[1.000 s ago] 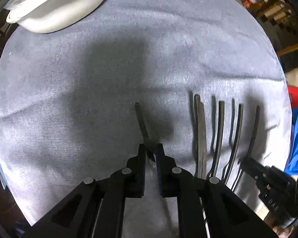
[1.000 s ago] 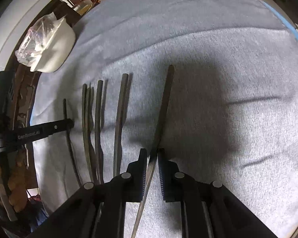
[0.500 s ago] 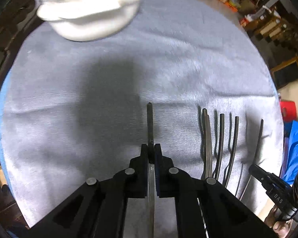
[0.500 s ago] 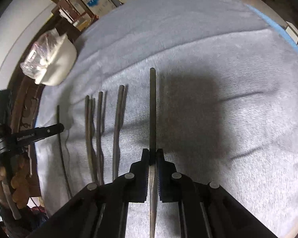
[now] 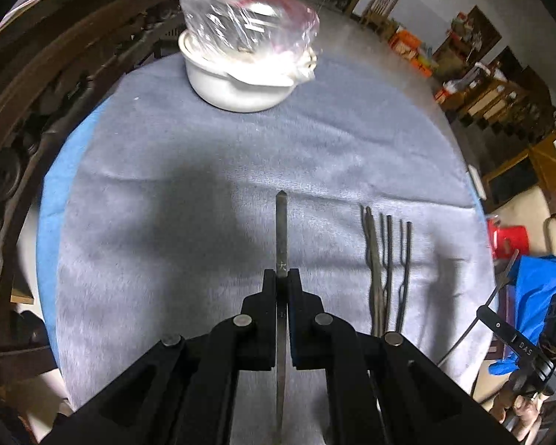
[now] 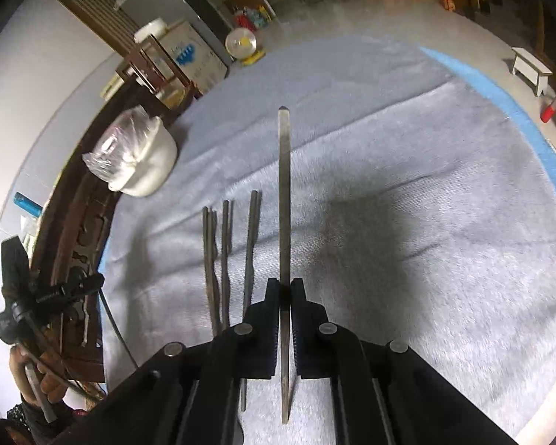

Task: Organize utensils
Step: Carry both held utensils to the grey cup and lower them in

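Observation:
My left gripper point(image 5: 281, 277) is shut on a flat metal utensil point(image 5: 281, 230), which sticks out forward between the fingers above the grey cloth point(image 5: 159, 230). My right gripper point(image 6: 284, 286) is shut on a longer flat metal utensil point(image 6: 284, 193), also held off the cloth point(image 6: 444, 230). Three more dark utensils point(image 5: 385, 259) lie side by side on the cloth, to the right of the left gripper and to the left of the right one point(image 6: 224, 256). Each wrist view shows the other gripper at its edge point(image 5: 483, 313) point(image 6: 98, 281), with its thin utensil hanging through.
A white bowl point(image 5: 237, 92) with a clear plastic bag in it stands at the far edge of the round table point(image 6: 144, 170). A blue cover point(image 6: 500, 92) shows under the cloth's rim. Dark carved wooden furniture point(image 5: 26, 118) and shelves surround the table.
Both grippers have shut on their utensils and lifted them off the cloth. Both views have tilted up and back, bringing the bowl and the room into sight.

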Motion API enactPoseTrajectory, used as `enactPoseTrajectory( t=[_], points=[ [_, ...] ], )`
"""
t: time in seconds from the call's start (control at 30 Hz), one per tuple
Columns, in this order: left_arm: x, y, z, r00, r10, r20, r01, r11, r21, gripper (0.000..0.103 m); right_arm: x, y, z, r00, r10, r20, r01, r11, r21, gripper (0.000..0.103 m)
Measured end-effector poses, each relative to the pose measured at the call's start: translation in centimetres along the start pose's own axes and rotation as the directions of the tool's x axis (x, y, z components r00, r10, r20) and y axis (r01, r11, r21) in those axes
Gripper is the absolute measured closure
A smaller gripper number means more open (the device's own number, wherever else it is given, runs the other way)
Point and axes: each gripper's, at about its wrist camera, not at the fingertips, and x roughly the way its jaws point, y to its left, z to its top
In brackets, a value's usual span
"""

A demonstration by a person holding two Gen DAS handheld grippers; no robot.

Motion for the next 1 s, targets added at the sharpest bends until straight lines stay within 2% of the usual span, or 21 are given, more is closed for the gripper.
enactPoseTrajectory(
  t=[0.37,0.63,0.77,1.0],
  points=[
    [-5.5,0.5,-2.6,0.990,-0.065,0.128,0.069,0.997,-0.022,0.098,-5.2,1.3,-1.9,0.992,0.003,0.124,0.001,1.000,-0.026,0.096],
    [-9.1,0.2,-3.5,0.974,-0.106,0.198,0.114,0.993,-0.026,0.098,-9.0,2.4,-2.9,0.979,0.046,0.198,-0.037,0.998,-0.045,0.096],
    [-12.3,0.5,-4.2,0.954,-0.142,0.264,0.158,0.987,-0.037,0.098,-12.1,3.8,-3.4,0.962,0.090,0.258,-0.074,0.995,-0.071,0.096],
    [-17.6,-0.2,-5.4,0.907,-0.194,0.374,0.222,0.974,-0.033,0.098,-15.6,7.0,-4.5,0.930,0.172,0.324,-0.134,0.981,-0.139,0.096]
  ],
)
